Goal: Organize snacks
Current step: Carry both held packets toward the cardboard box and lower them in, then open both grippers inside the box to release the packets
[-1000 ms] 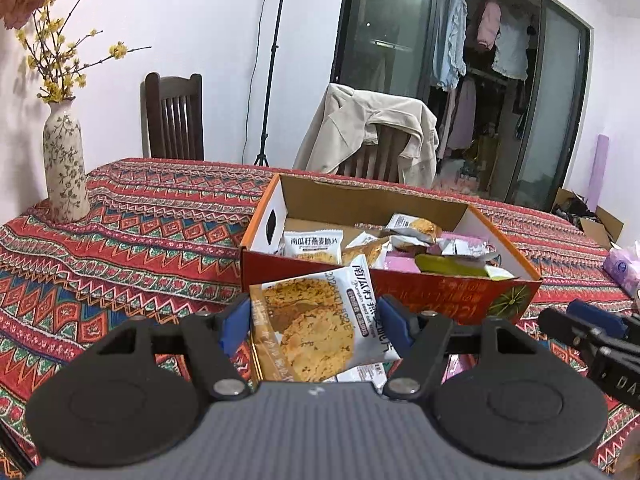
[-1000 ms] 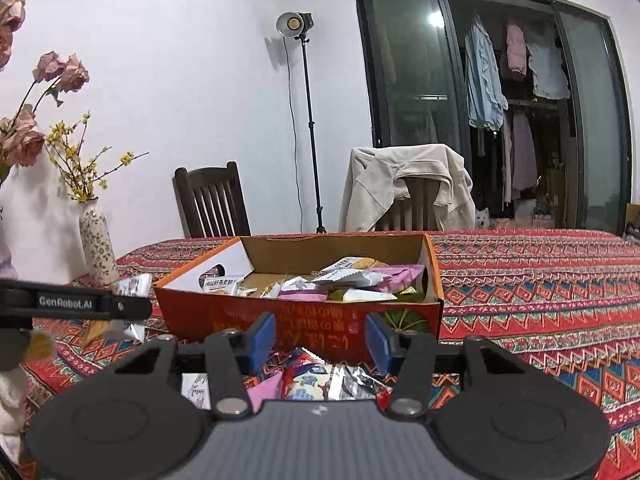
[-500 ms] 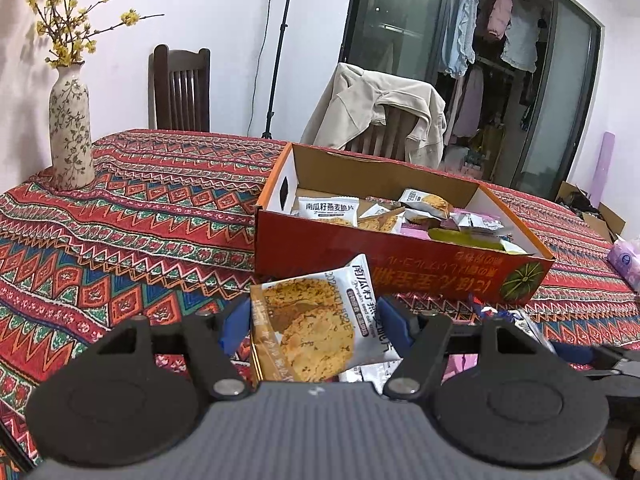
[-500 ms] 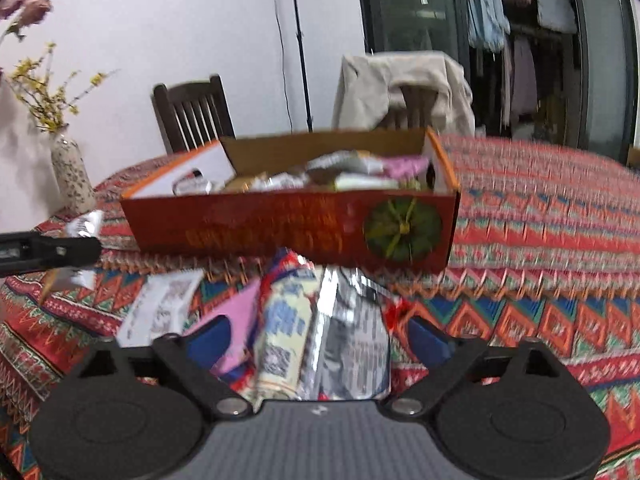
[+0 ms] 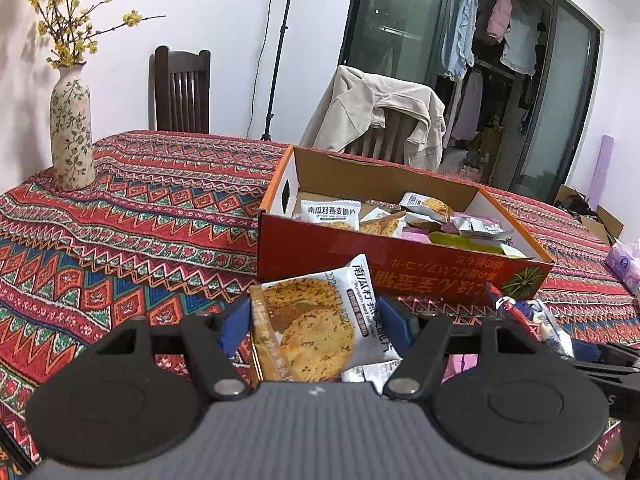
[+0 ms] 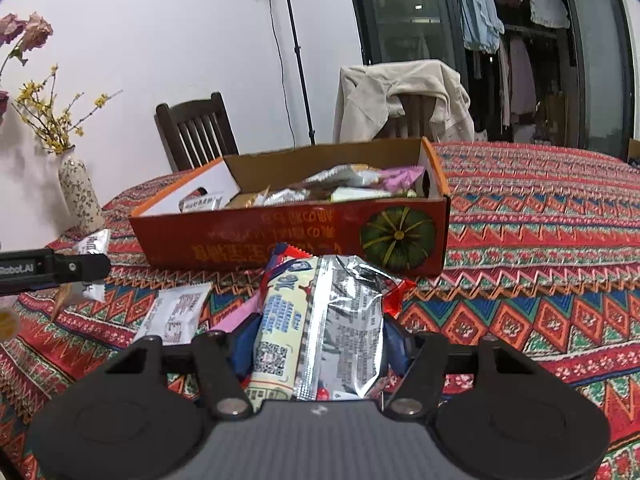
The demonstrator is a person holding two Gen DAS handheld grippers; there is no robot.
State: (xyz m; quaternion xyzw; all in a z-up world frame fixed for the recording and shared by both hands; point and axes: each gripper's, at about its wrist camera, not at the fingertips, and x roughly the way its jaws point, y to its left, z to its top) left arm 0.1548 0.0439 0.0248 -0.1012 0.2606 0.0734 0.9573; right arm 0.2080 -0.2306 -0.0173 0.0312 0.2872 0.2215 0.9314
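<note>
Already the left gripper [image 5: 316, 326] pinches a cookie packet [image 5: 316, 320] between its blue pads, lifted just short of the box's near wall. Beside it, the right gripper [image 6: 318, 340] has its jaws closing around a silver-backed snack pack [image 6: 320, 320]; the blue pads look close against its sides, though I cannot tell whether they press firmly yet. Around that pack, a white sachet [image 6: 174, 312] and a pink wrapper [image 6: 236, 318] lie loose on the patterned tablecloth [image 6: 540, 280]. Beyond both stands the red cardboard box [image 5: 400, 264], open-topped and partly filled with wrapped snacks. By my reckoning, the step in hand is gathering the loose packets into the box. Next, each gripper needs to rise clear of the near wall, carry its packet over the open top, and release there.
</note>
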